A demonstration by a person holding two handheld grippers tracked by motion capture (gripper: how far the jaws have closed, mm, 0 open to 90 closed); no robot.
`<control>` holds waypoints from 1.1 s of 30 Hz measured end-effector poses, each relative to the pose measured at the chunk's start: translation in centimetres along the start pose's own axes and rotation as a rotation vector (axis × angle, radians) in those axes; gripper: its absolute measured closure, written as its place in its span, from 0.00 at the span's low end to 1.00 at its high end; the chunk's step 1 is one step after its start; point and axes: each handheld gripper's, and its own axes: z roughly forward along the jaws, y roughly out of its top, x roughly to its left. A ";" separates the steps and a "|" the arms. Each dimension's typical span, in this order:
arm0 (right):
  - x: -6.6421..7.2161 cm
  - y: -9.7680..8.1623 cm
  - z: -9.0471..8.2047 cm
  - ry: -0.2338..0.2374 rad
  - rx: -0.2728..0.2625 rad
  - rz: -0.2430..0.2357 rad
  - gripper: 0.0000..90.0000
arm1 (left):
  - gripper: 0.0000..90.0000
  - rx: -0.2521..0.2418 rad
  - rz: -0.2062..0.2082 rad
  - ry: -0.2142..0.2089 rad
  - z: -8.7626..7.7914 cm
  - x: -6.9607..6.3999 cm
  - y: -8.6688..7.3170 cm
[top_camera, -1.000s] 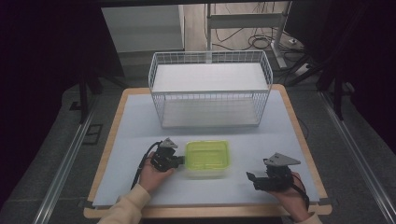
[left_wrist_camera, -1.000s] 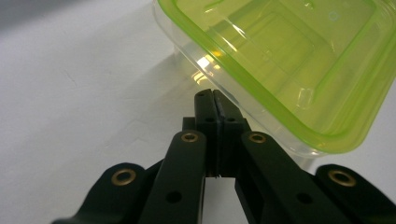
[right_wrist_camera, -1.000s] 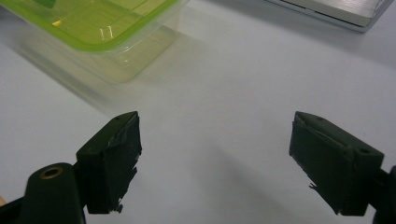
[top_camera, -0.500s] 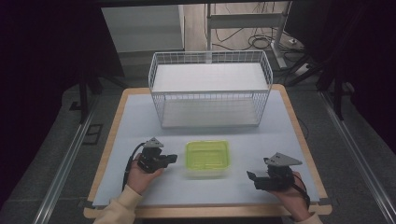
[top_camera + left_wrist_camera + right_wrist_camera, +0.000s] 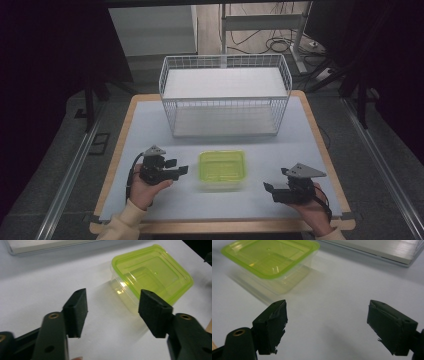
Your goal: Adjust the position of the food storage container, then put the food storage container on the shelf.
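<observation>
High view: pale blue-white table top (image 5: 150,125) with a wood edge, centre of frame; dark room around it, grey floor with rails at both sides, cables and a desk leg at upper centre. A white wire basket (image 5: 225,95) stands on the far half of the table, above centre. The box (image 5: 222,170), clear with a lime-green lid, sits below centre, apart from the basket. Left gripper (image 5: 176,167) at lower left, just beside the box and not touching it; its jaws have just been opening, nothing between them. Right gripper (image 5: 269,190) at lower right, farther from the box, jaws pointing toward it. Left gripper view: jaws stand moderately wide over bare table, box (image 5: 152,277) at upper right beyond the tips, lid on; basket base strip at the top left edge. Right gripper view: jaws wide apart, bare table between; box (image 5: 272,262) at upper left, its clear wall and shadow plain here; basket base at upper right.
</observation>
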 end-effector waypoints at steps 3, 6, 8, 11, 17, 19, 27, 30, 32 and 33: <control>0.1 0.0 0.0 0.005 -0.024 0.004 0.19 | 0.40 0.000 -0.010 -0.013 -0.1 0.2 0.0; 0.2 0.1 0.0 0.009 -0.039 0.006 0.20 | 0.38 -0.004 -0.015 -0.023 -0.2 0.2 0.1; 0.1 0.3 0.2 0.031 -0.051 0.037 0.21 | 0.37 -0.007 -0.033 -0.043 -0.2 0.3 0.2; -0.3 0.8 0.5 0.060 -0.049 0.075 0.24 | 0.37 -0.002 -0.039 -0.048 -0.1 0.2 0.2; -0.9 1.4 0.8 0.115 -0.025 0.153 0.27 | 0.38 0.006 -0.053 -0.067 0.2 0.2 0.5; -1.0 1.5 0.8 0.119 -0.026 0.160 0.27 | 0.38 0.003 -0.058 -0.070 0.2 0.2 0.7; -1.7 4.1 2.0 0.199 -0.033 0.240 0.33 | 0.39 -0.011 -0.104 -0.114 0.1 0.3 1.6; -1.8 4.9 2.7 0.213 -0.019 0.263 0.35 | 0.39 -0.010 -0.117 -0.134 0.5 0.4 2.0; -1.8 5.2 3.0 0.216 -0.016 0.268 0.36 | 0.39 -0.007 -0.122 -0.141 0.7 0.4 2.1; -1.8 5.9 3.8 0.234 -0.010 0.283 0.37 | 0.39 -0.001 -0.119 -0.133 0.9 0.3 2.3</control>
